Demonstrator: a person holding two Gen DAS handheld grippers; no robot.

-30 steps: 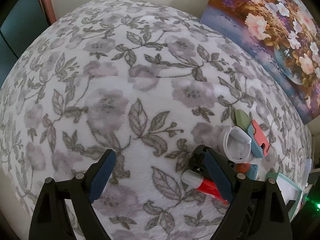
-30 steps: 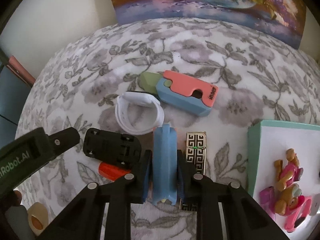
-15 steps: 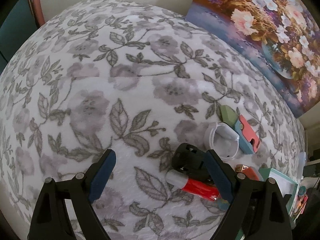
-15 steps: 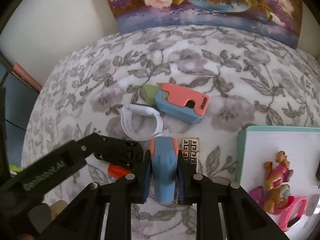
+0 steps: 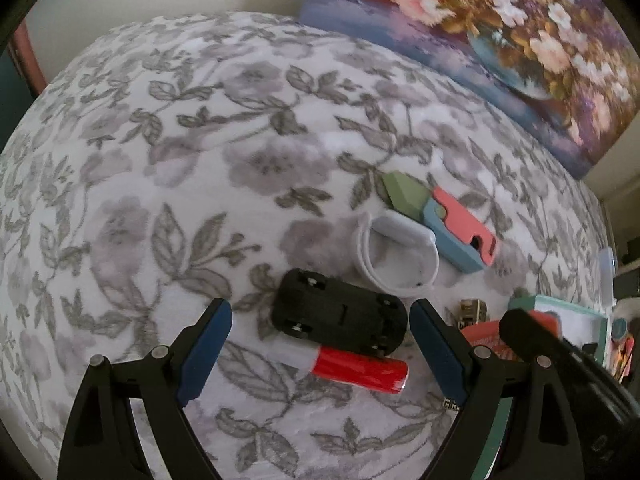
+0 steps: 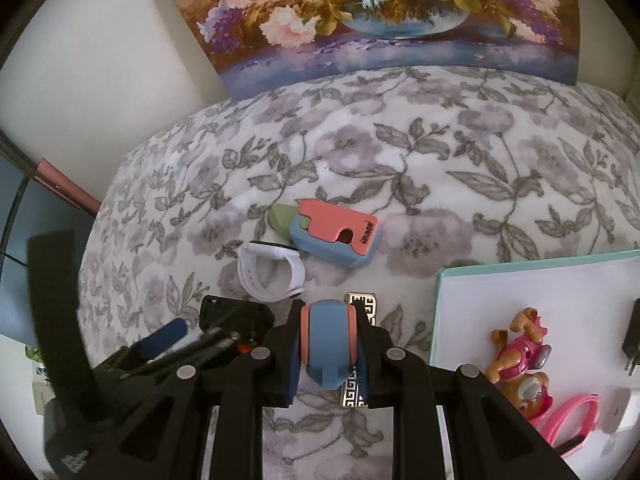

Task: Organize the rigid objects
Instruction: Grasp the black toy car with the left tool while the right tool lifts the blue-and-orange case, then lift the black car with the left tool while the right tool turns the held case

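Right gripper (image 6: 328, 344) is clamped on the blue-and-pink toy (image 6: 329, 334) above the blanket (image 6: 400, 168), so I'd carry it level to the tray (image 6: 520, 280), while the left gripper (image 5: 320, 352), wide open over the black car (image 5: 340, 318), should straddle it squarely.

left claw (image 5: 320, 354): black frame | blue pads | silver screws; right claw (image 6: 328, 354): same

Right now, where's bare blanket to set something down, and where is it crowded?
Free: the wide stretch of floral blanket left of the black toy car and back to the wall, plus the strip between the pink-blue toy and the flower painting. Crowded: the car, red tube, white wristband and teal-rimmed tray cluster.
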